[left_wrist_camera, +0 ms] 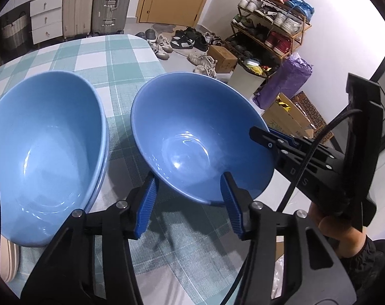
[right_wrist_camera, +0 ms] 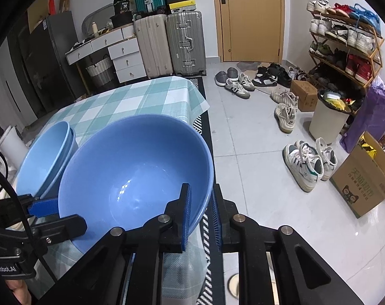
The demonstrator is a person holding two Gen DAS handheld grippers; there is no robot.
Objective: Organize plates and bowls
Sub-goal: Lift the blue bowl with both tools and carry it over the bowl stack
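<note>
The right hand-held gripper (right_wrist_camera: pixel 201 214) is clamped on the near right rim of a blue bowl (right_wrist_camera: pixel 131 175): one ribbed blue pad lies against the inside of the wall, the other against the outside, and the rim passes between them. The bowl is tilted and its far edge hangs over the tabletop (right_wrist_camera: pixel 131 96), which is covered with a teal and white checked cloth. In the left wrist view the same gripper (left_wrist_camera: pixel 265 137) reaches in from the right and pinches that rim at the bowl's right side.

The left hand-held gripper (left_wrist_camera: pixel 190 203) stands with its jaws apart on either side of the near rim of the same bowl (left_wrist_camera: pixel 192 137). Its right pad (left_wrist_camera: pixel 230 206) overlaps the bowl's near rim; whether it touches I cannot tell. Its left pad (left_wrist_camera: pixel 146 206) stands off from the wall with tablecloth showing in the gap. In the right wrist view this gripper (right_wrist_camera: pixel 43 208) comes in from the left, one blue pad meeting the bowl's left wall.

Left of the left gripper, just beside the held bowl, a stack of two lighter blue bowls (left_wrist_camera: pixel 45 147) sits on the tabletop, one nested in the other. Below it a pale plate edge (left_wrist_camera: pixel 9 259) peeks out.

Beyond the right gripper lie the tiled floor, scattered shoes (right_wrist_camera: pixel 307 165), a shoe rack (right_wrist_camera: pixel 345 40), cardboard boxes (right_wrist_camera: pixel 363 185), suitcases (right_wrist_camera: pixel 172 40) and a wooden door (right_wrist_camera: pixel 251 17).
</note>
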